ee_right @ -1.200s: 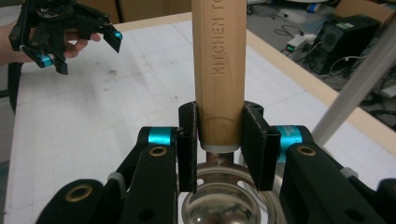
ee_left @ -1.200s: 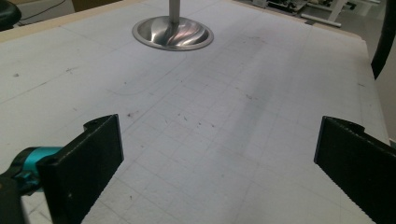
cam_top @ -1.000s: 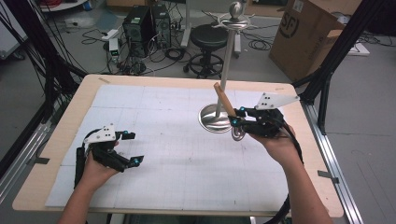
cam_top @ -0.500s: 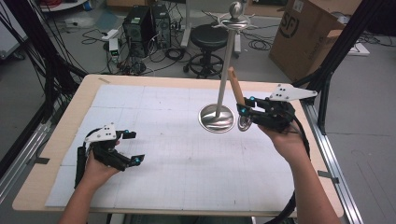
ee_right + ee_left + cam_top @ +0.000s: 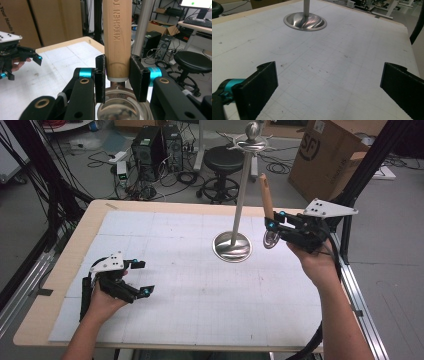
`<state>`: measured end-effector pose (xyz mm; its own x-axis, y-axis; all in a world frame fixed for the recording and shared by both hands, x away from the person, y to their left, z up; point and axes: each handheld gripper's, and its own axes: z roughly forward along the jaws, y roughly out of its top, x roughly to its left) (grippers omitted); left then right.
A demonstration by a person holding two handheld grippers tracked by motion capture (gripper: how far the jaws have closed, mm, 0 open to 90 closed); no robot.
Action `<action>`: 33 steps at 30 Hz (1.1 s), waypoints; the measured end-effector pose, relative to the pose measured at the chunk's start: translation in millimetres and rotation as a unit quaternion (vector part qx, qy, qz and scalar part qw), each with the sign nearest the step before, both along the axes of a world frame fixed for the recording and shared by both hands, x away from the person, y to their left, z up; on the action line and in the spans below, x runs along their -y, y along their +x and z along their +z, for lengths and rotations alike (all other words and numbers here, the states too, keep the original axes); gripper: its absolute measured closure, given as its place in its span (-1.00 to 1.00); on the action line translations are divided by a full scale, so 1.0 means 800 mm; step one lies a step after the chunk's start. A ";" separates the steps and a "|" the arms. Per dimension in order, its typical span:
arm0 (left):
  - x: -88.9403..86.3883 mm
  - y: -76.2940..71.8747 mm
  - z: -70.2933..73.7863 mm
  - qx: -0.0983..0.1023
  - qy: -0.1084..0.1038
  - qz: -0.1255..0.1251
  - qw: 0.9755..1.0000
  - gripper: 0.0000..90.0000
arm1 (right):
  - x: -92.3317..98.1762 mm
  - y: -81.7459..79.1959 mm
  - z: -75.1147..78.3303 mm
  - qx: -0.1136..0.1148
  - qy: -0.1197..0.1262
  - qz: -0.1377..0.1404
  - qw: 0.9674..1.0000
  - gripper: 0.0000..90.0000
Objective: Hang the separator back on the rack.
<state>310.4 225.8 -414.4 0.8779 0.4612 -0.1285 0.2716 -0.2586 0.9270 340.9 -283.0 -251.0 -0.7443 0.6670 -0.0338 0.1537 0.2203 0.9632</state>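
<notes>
The right tool (image 5: 272,226) clamps the wooden handle (image 5: 117,37) of a metal ladle (image 5: 270,239), just above the bowl. The ladle is held upright, handle up, clear of the counter (image 5: 200,285) and just beside the stand (image 5: 241,195). Judged from this, pickup is complete; hanging on the stand's top hooks (image 5: 252,140) probably remains. The left tool (image 5: 141,277) is spread wide and empty, resting low on the counter, well apart.
</notes>
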 end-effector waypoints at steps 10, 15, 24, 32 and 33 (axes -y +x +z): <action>0.001 0.000 -0.001 -0.001 0.004 0.001 1.000 -0.96 | 0.023 0.015 0.022 0.003 0.008 -0.014 1.000 0.52; 0.002 0.000 -0.001 -0.002 0.004 0.001 1.000 -0.96 | 0.029 0.026 0.034 0.002 0.019 -0.022 1.000 0.52; 0.001 0.000 -0.001 -0.003 0.004 0.002 1.000 -0.96 | 0.030 0.051 0.046 -0.005 0.025 -0.035 0.999 0.52; 0.000 0.000 -0.001 -0.003 0.003 0.002 1.000 -0.96 | 0.031 0.063 0.048 -0.012 0.038 -0.040 0.998 0.52; 0.000 0.000 -0.001 -0.003 0.003 0.002 1.000 -0.96 | 0.031 0.064 0.048 -0.013 0.036 -0.040 0.998 0.52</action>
<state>310.5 226.1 -414.9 0.8757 0.4648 -0.1307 0.2778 -0.2637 0.9237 391.9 -307.7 -212.5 -0.6886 0.7243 0.0352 0.1929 0.1362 0.9717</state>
